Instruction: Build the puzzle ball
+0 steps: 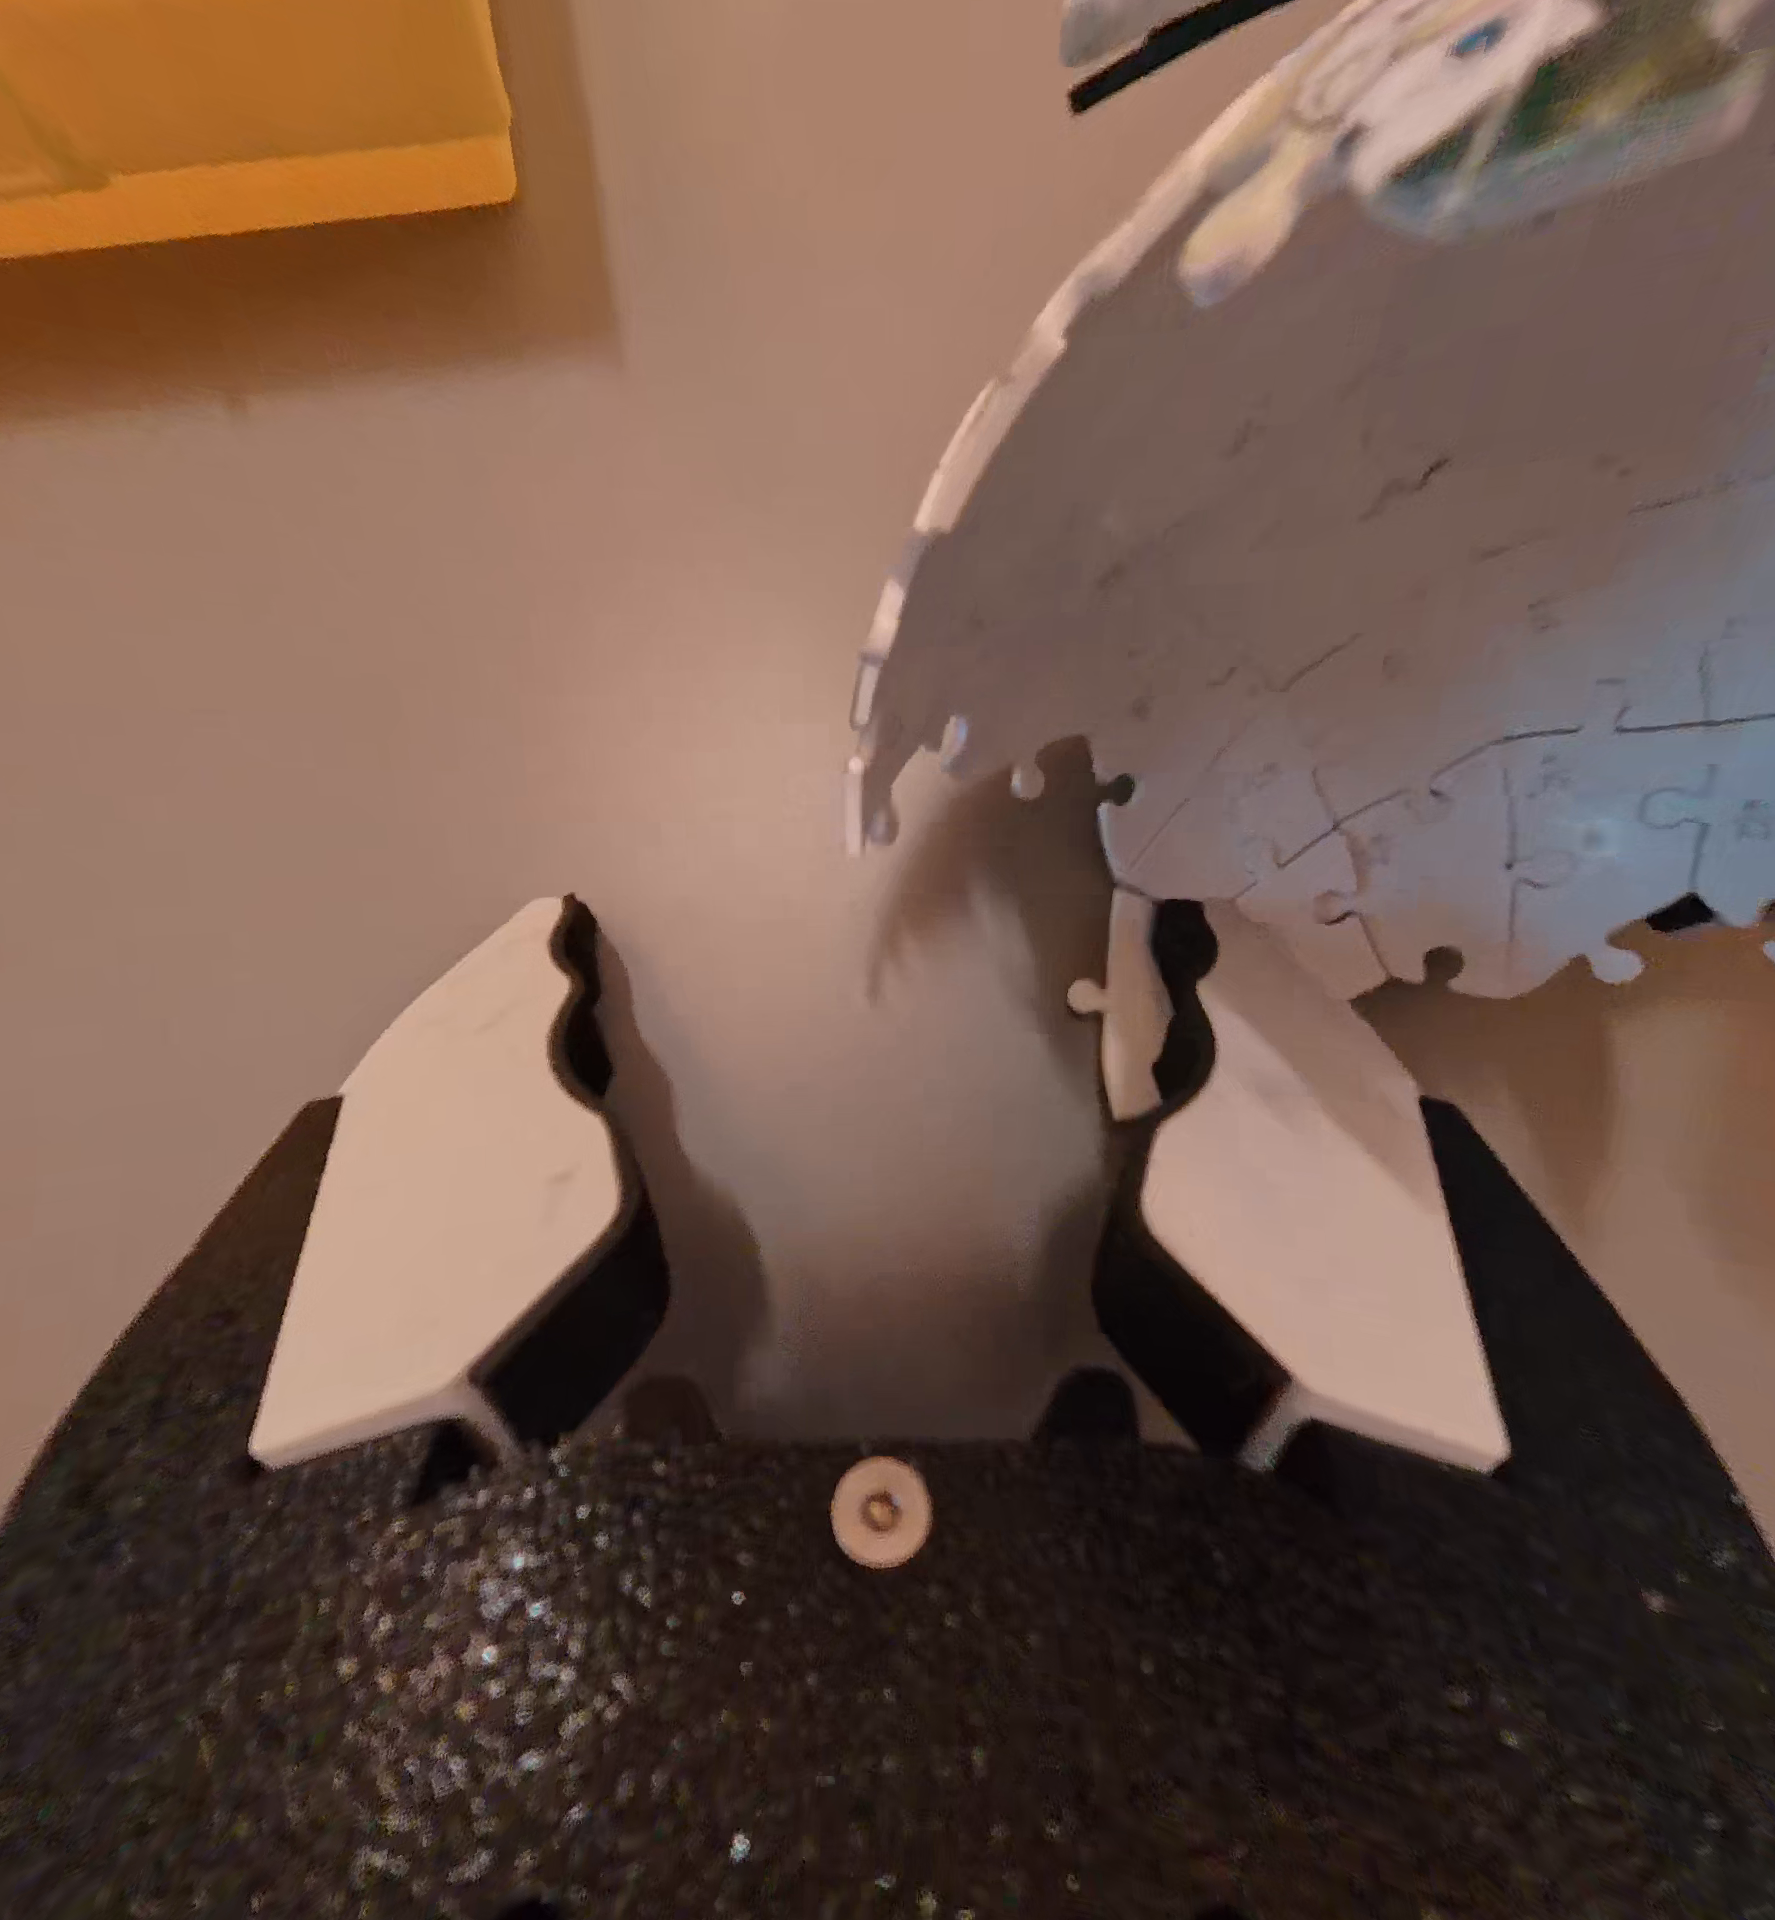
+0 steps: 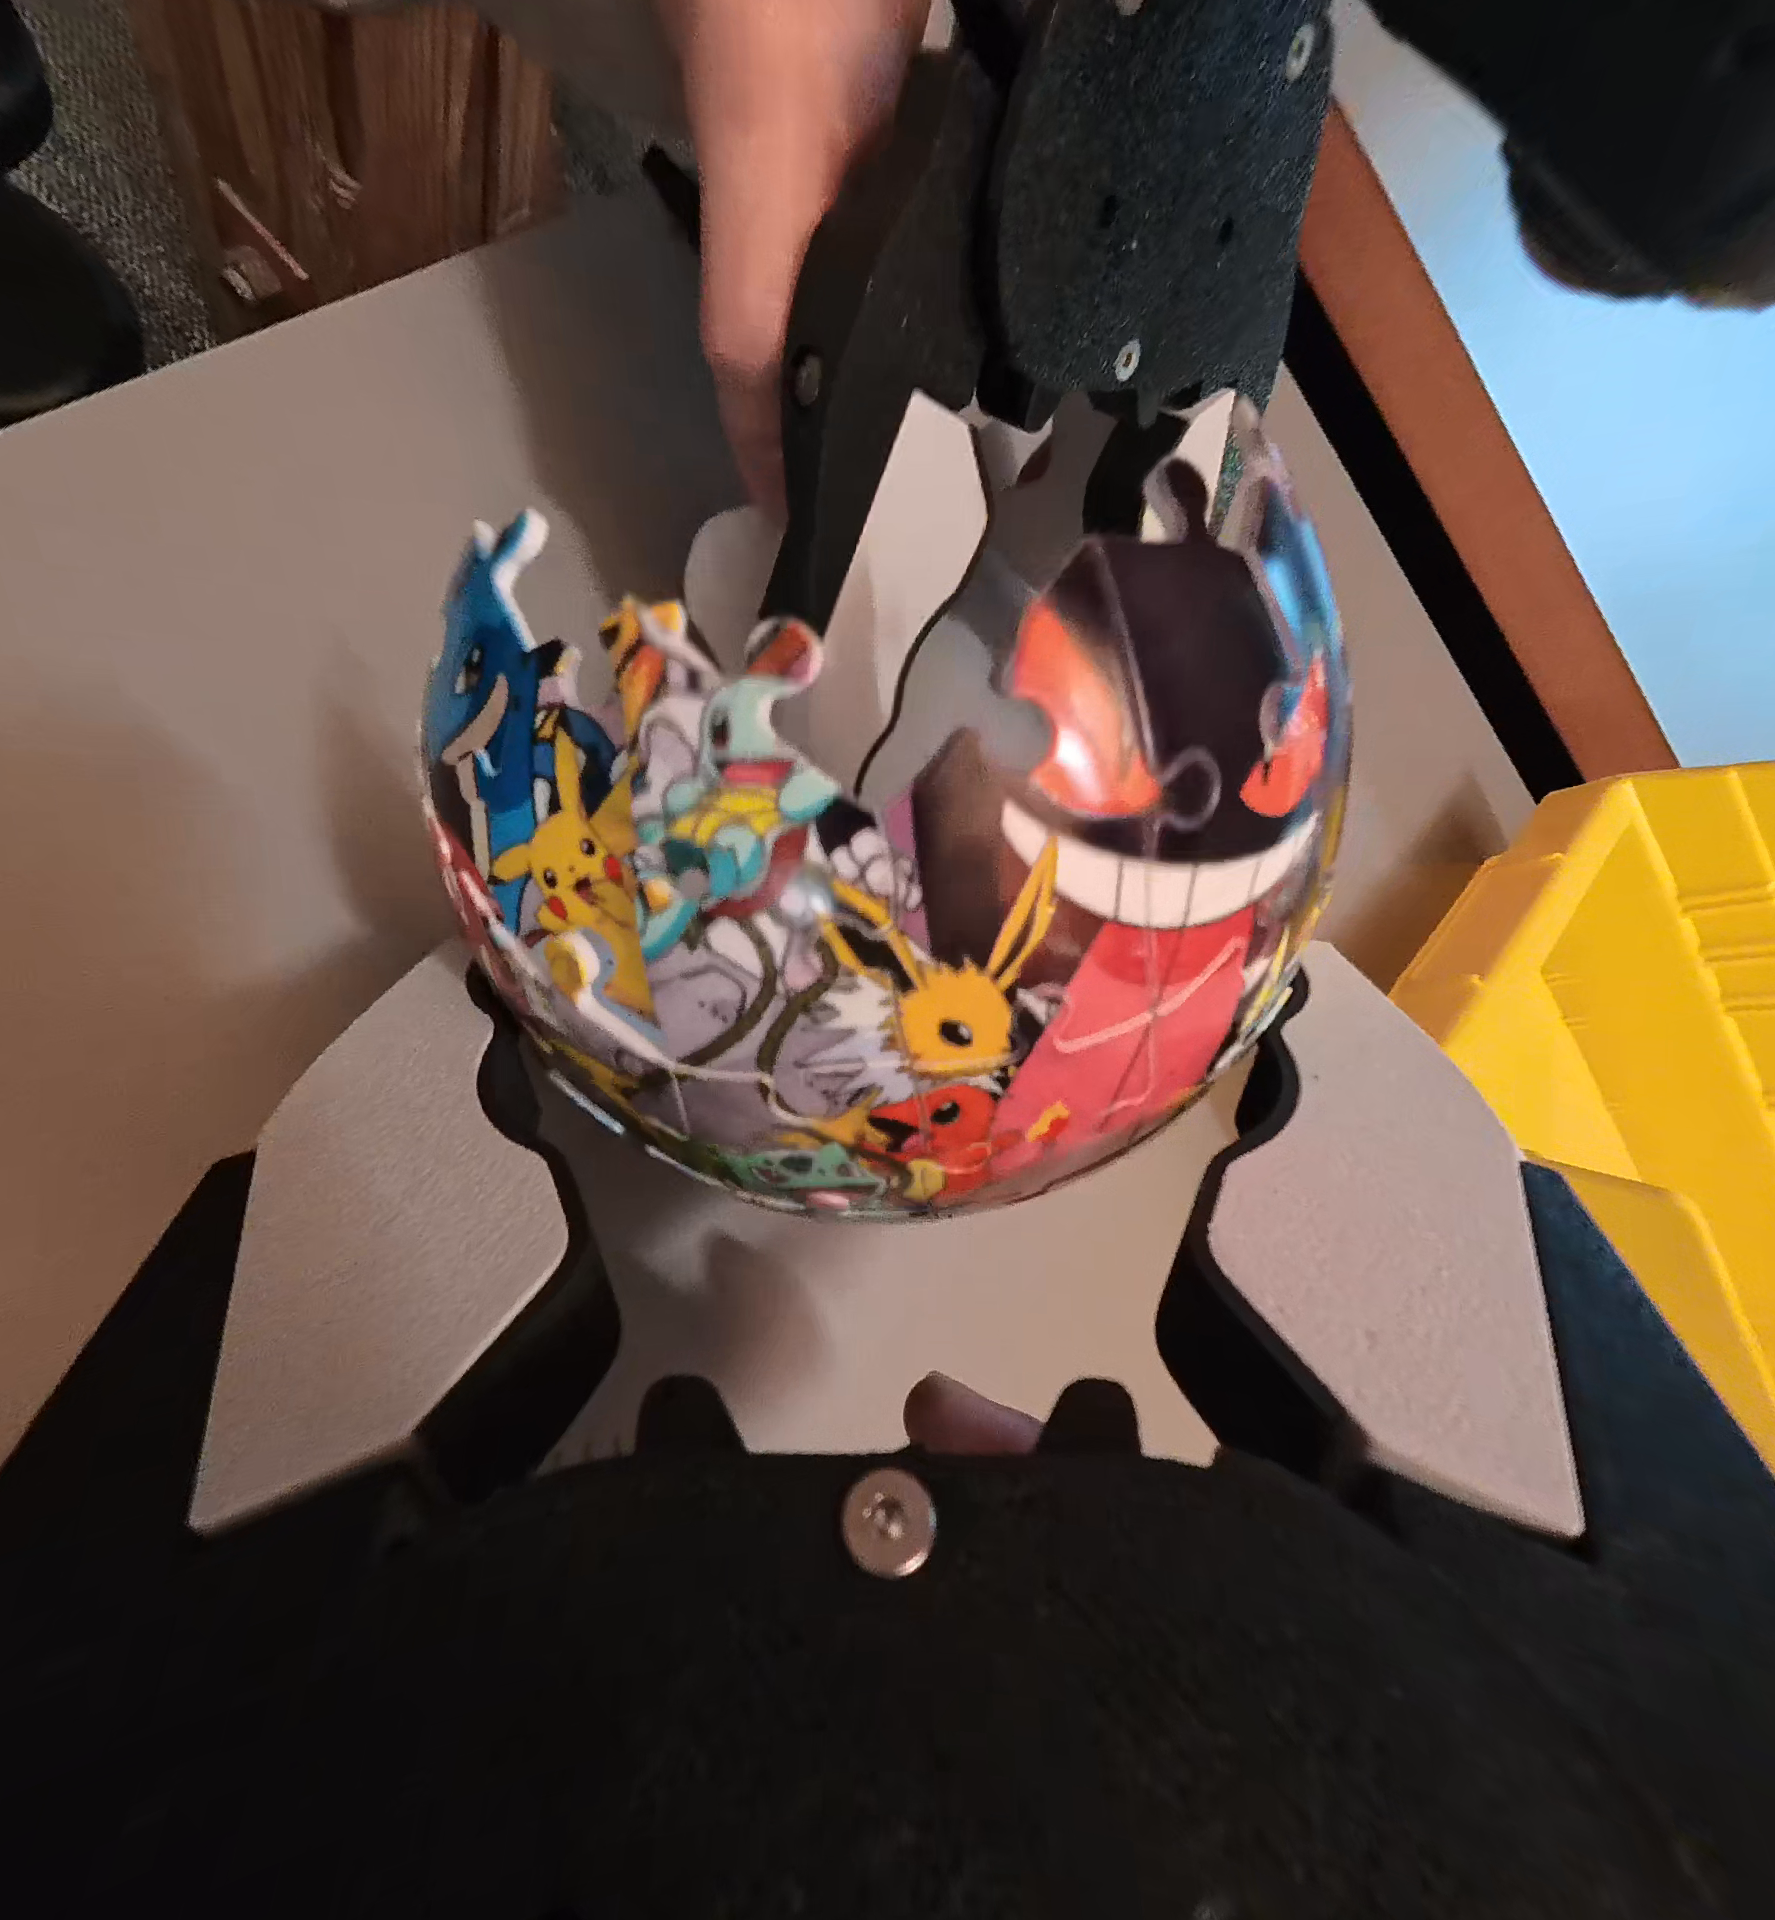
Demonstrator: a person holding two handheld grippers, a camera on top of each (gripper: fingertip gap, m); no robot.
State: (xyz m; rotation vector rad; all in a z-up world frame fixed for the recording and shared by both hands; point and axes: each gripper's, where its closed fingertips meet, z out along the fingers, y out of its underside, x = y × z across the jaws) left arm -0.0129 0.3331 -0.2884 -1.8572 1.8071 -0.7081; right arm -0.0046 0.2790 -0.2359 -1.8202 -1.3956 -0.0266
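Puzzle ball (image 2: 883, 883) clamped in right hand-held gripper (image 2: 883, 1049); left hand-held gripper (image 1: 862, 997) wide, apparently touching jagged rim.

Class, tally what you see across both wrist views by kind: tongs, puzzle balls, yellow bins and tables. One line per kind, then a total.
Tongs: 2, the left tongs and the right tongs
Partly built puzzle ball: 1
Yellow bin: 1
Table: 1
Total: 5
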